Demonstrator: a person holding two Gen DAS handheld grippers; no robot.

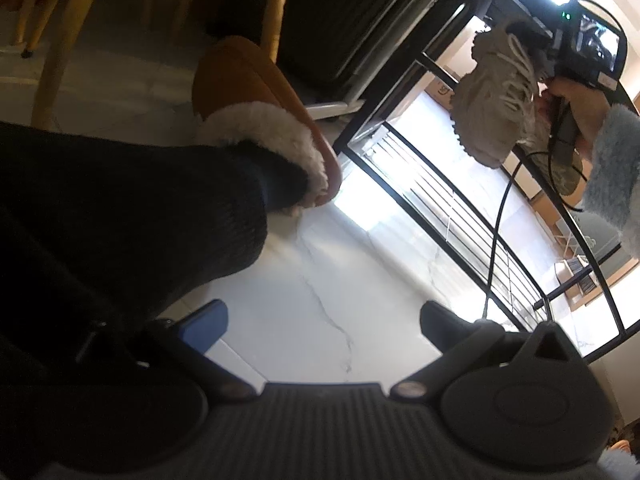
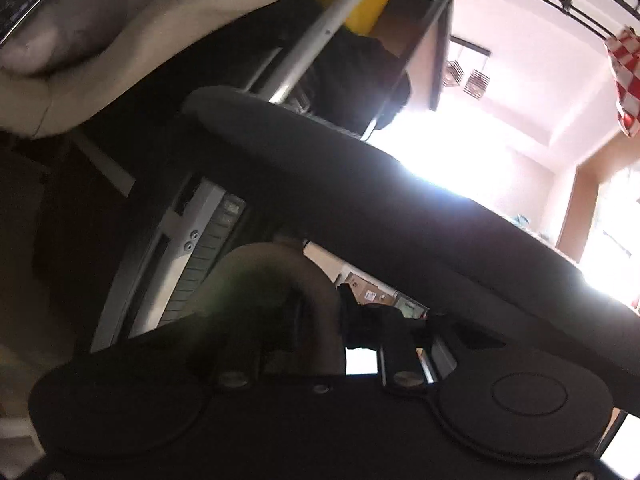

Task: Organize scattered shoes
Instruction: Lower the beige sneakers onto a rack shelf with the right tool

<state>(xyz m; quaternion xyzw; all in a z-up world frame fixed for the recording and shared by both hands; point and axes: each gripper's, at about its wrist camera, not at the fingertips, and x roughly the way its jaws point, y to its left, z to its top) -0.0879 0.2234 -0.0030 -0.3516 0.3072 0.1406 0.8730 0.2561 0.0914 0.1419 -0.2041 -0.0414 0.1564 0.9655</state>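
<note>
I'm carrying the beige sneaker [image 1: 496, 96] in my right claw [image 1: 548, 60], clamped near its laced collar beside the black rack [image 1: 452, 208] (soft upper, light, probably swinging from its chunky sole), while my left claw [image 1: 320, 322] is hanging apart above the floor [image 1: 320, 272].

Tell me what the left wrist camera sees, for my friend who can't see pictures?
The open left gripper hovers empty over a white marble floor. Ahead on the left, a person's foot wears a tan slipper with a fluffy white cuff. At upper right, a hand in a fuzzy blue sleeve holds the right gripper, which carries a beige lace-up shoe by a black rack.
</note>
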